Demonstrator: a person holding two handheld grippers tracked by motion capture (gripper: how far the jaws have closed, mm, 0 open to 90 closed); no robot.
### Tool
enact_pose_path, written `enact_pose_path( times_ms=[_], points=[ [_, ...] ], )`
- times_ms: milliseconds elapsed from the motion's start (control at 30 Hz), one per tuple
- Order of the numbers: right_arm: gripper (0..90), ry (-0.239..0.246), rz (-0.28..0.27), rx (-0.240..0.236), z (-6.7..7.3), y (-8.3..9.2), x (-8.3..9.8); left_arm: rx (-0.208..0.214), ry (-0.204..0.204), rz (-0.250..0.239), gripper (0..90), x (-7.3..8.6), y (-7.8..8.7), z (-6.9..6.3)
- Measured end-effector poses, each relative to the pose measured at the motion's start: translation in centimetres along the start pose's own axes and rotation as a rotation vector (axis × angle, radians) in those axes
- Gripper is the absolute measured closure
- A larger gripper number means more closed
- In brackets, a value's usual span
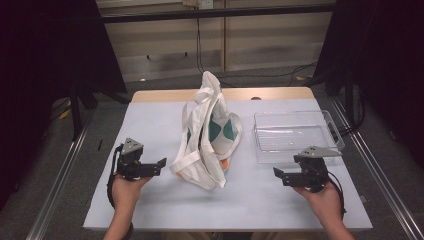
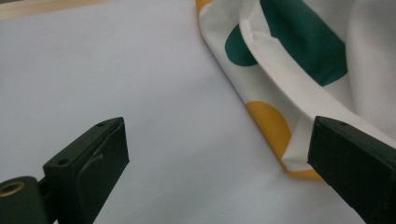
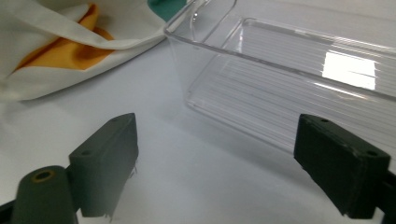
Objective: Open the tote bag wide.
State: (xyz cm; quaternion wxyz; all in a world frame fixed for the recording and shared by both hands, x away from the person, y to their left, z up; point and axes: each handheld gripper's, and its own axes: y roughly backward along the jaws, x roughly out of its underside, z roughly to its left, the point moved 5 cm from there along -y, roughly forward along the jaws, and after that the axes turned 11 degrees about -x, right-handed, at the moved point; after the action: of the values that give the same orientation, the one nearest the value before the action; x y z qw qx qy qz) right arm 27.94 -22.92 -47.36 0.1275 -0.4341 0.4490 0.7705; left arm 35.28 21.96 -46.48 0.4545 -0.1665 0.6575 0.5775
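- High view: a white tote bag (image 1: 207, 135) with green and orange spots is seen slumped at the middle of the table (image 1: 150, 200); a clear plastic bin (image 1: 295, 135) stands empty to its right. The left gripper (image 1: 161, 164) and right gripper (image 1: 278, 175) are held apart from both, so a start position is judged.
- Left gripper view: the jaws are spread with nothing between them; the bag's hem (image 2: 275, 126) lies just beside the right jaw.
- Right gripper view: the jaws are likewise parted and empty; the bin's ribbed floor (image 3: 280, 88) is revealed. An approach to the bag is probably called for next.
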Motion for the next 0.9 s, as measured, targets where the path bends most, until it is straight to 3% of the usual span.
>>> enact_pose_path(
  times_ms=[167, 433, 533, 700, 900],
  points=[
    [14.4, 0.021, 0.014, -0.001, 0.4, -0.3, -0.2, 0.003, 0.008, 0.002, 5.4, -0.2, 0.1, 0.2],
    [12.8, -0.027, 0.002, -0.006, 0.3, -0.4, -1.0, 0.037, 0.028, 0.021, 6.6, -0.5, 0.0, 0.5],
    [13.0, -0.011, 0.009, 0.009, 0.2, -0.2, -1.2, 0.041, 0.032, 0.015, 6.6, -1.1, 0.0, 0.5],
    [14.0, -0.04, -0.008, 0.019, -0.4, 0.3, -2.1, 0.071, 0.023, 0.016, 6.8, -3.0, -0.5, 0.0],
    [14.1, -0.046, -0.024, 0.021, -0.5, 0.1, -3.5, 0.088, 0.015, 0.037, 7.7, -4.2, -1.0, 0.0]
  ],
)
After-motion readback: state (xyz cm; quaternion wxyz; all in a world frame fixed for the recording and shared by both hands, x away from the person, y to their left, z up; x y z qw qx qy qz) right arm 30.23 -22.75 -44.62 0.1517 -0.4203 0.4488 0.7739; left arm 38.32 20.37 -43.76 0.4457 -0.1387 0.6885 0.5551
